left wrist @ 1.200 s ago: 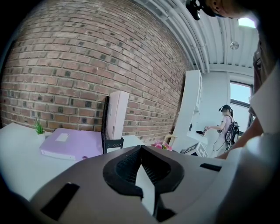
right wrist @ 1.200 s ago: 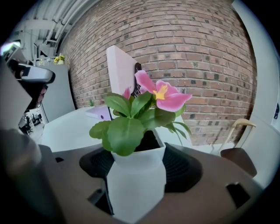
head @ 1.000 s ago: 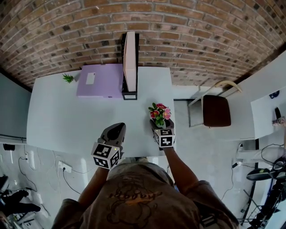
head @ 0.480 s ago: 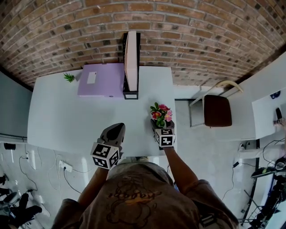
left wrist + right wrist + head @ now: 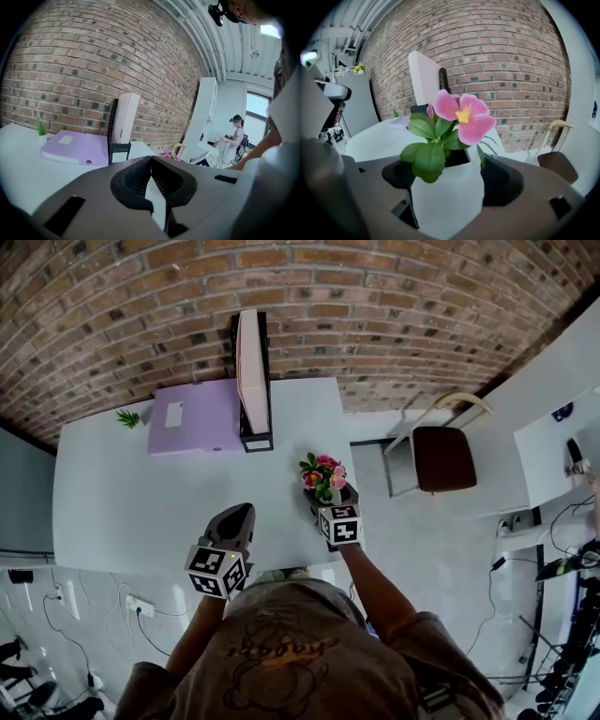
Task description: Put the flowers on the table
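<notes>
Left claw (image 5: pixel 238 513): grey moulded shell tapering to a rounded nose. Black ribbed pads (image 5: pixel 131 182) sit in a dark recess, with rectangular slots (image 5: pixel 64 213) in the shell behind them. Marker cube (image 5: pixel 217 570) at the claw's rear: white faces, black square codes.
Clothing: grey-brown short-sleeved T-shirt (image 5: pixel 281 681), faded orange print on the front.

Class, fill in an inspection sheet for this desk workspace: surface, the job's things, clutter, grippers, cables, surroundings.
Surface: white table, no spills seen.
Job's things: flower pot standing near the table's right edge.
Clutter: purple folder, upright file holder, small green plant, along the far edge.
Grippers: left gripper shut, empty; right gripper jaws have just been opening, pot between them.
Cables: cables and power strip on the floor.
Surroundings: brick wall, chair, a person beyond.
</notes>
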A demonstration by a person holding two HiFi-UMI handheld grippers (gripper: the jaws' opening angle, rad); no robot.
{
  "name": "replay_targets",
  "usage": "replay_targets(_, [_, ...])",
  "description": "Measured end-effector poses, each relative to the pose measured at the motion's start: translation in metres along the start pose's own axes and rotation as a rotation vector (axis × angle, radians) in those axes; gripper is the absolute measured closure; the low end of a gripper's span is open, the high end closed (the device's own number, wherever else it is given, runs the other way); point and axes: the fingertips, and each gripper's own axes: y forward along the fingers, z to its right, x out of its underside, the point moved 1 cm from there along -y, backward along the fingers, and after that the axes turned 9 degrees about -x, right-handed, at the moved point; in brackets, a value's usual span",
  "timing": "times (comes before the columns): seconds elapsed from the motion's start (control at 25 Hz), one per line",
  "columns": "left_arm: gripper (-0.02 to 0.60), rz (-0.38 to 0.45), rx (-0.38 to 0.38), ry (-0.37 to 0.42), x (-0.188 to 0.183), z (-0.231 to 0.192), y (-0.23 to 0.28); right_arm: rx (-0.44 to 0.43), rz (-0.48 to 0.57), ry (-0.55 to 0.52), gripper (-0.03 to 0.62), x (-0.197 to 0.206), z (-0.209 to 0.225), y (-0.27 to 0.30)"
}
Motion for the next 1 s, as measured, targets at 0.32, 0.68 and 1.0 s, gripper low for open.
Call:
replay_targets(0.32, [0.560,0.019,0.075,0.018,-0.010,0.021,0.012,-0.018,0.032,0.000,0.177,-0.010,-0.008,-0.028])
replay_targets(0.68, [0.560,0.015,0.152,0.036,-0.012,0.044,0.025,-0.036,0.100,-0.001,0.177,-0.026,-0.022,-0.065])
replay_targets(1.0, [0.560,0.030,0.204,0.057,-0.023,0.061,0.029,-0.082,0.215,0.002,0.197,-0.063,-0.039,-0.107])
